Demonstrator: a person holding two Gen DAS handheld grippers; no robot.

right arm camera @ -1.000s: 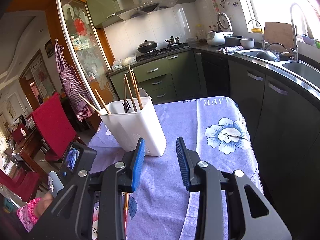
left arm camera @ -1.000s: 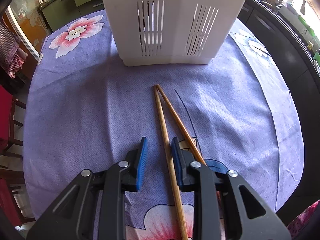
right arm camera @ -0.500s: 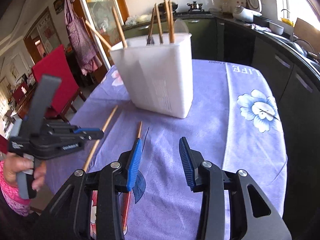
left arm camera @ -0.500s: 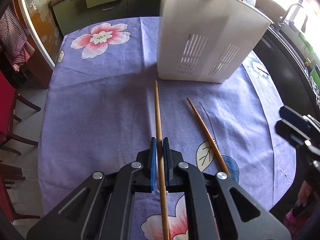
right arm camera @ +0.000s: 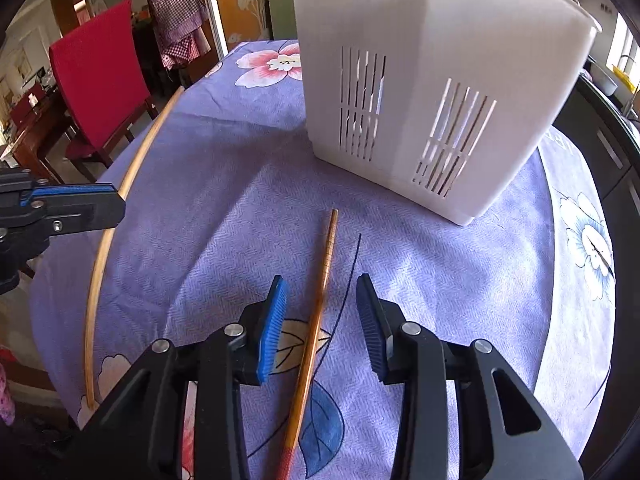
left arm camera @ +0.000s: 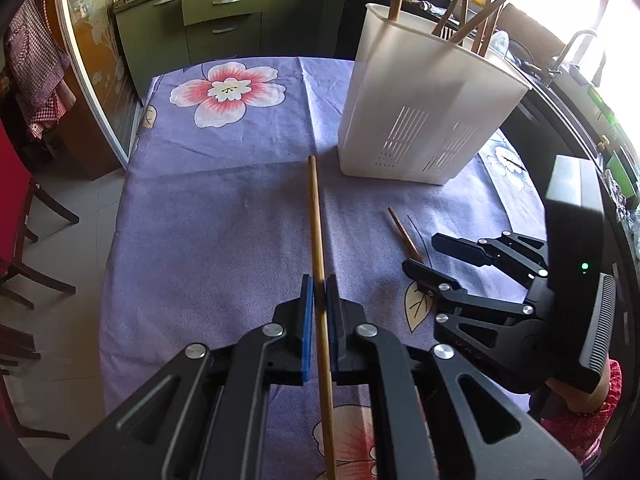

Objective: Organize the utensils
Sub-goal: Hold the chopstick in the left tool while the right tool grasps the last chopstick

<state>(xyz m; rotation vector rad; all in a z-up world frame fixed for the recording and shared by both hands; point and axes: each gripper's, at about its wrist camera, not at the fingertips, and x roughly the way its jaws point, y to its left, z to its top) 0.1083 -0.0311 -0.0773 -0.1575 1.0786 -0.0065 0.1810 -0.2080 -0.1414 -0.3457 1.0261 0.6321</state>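
Observation:
My left gripper (left arm camera: 319, 286) is shut on a pale wooden chopstick (left arm camera: 317, 224), held above the purple cloth and pointing toward the white slotted utensil holder (left arm camera: 420, 120). The same gripper (right arm camera: 116, 200) and chopstick (right arm camera: 136, 160) show at the left of the right wrist view. A darker chopstick (right arm camera: 320, 300) lies on the cloth. My right gripper (right arm camera: 322, 312) hovers low over it, jaws apart on either side, pads clear of it. In the left wrist view the right gripper (left arm camera: 424, 256) covers most of that chopstick (left arm camera: 402, 234). Several chopsticks stand in the holder (right arm camera: 432, 92).
The table (left arm camera: 200, 220) wears a purple flowered cloth (right arm camera: 224, 208). A red chair (right arm camera: 100, 72) stands beyond its far left edge. Dark green cabinets (left arm camera: 224, 20) and a sink counter (left arm camera: 576, 92) surround it. A person's hand (left arm camera: 576, 392) holds the right gripper.
My left gripper shut on the pale chopstick and lifted it off the cloth, away from the darker one. My right gripper swung down over the table and now straddles the darker chopstick.

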